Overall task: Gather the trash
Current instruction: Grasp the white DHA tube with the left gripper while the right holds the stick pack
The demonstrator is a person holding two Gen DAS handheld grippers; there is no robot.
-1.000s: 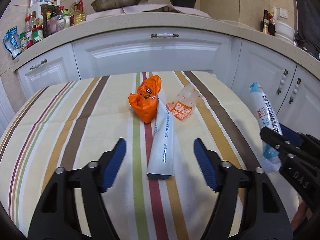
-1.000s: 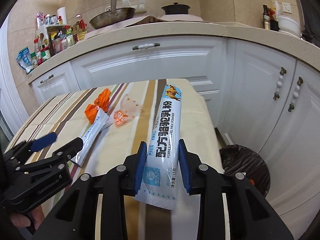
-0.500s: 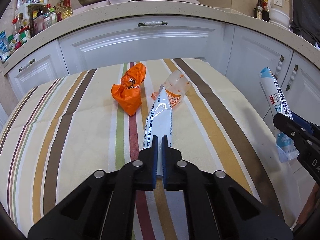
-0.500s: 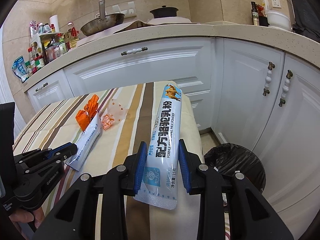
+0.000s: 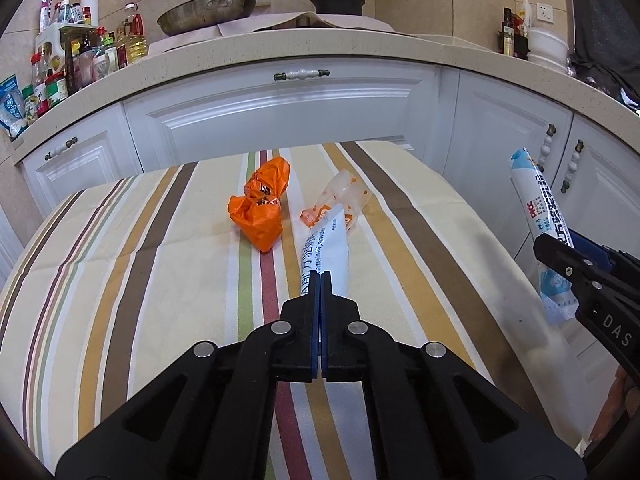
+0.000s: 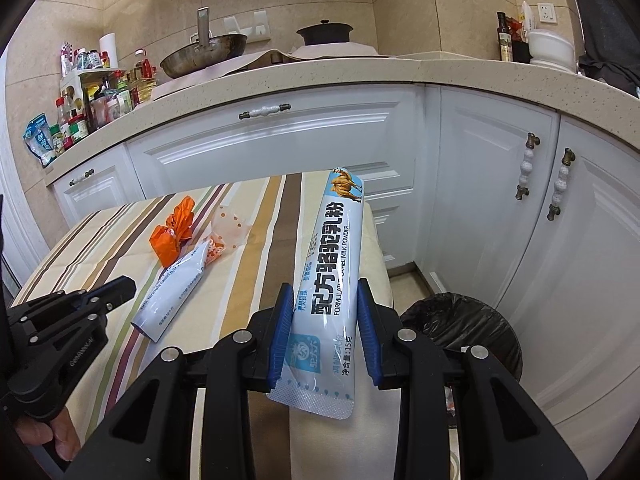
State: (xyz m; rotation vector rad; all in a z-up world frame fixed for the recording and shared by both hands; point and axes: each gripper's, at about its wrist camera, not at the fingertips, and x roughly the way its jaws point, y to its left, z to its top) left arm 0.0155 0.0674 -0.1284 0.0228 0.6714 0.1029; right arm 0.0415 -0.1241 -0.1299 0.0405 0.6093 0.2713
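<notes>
Left wrist view: left tool [image 5: 320, 280] pinched fully together on the near end of a white sachet [image 5: 326, 246], far tip tilted up off the striped surface [image 5: 120, 280], probably so the packet can be carried off rather than dragged. Crumpled orange wrapper [image 5: 260, 210] lying just left of it, clear spotted wrapper [image 5: 344, 196] just beyond, touching or overlapping the sachet's far end; cannot tell which. Both loose on the cloth, not yet collected. At far right, right tool [image 5: 560, 246] seen side-on past the surface edge, clamped on a milk powder stick [image 5: 538, 216].

Right wrist view: right tool [image 6: 323, 312] closed only to the stick's width, blue pads pressing its lower part, milk powder stick [image 6: 334, 256] standing near upright, sealed bottom hanging below the pads. Held low likely to keep the long packet steady. Black-lined trash bin [image 6: 464, 328] on the floor at near right, below the surface edge, the likely destination. Left tool [image 6: 120, 286] at left, gripping the white sachet [image 6: 172, 288] by its near end.
</notes>
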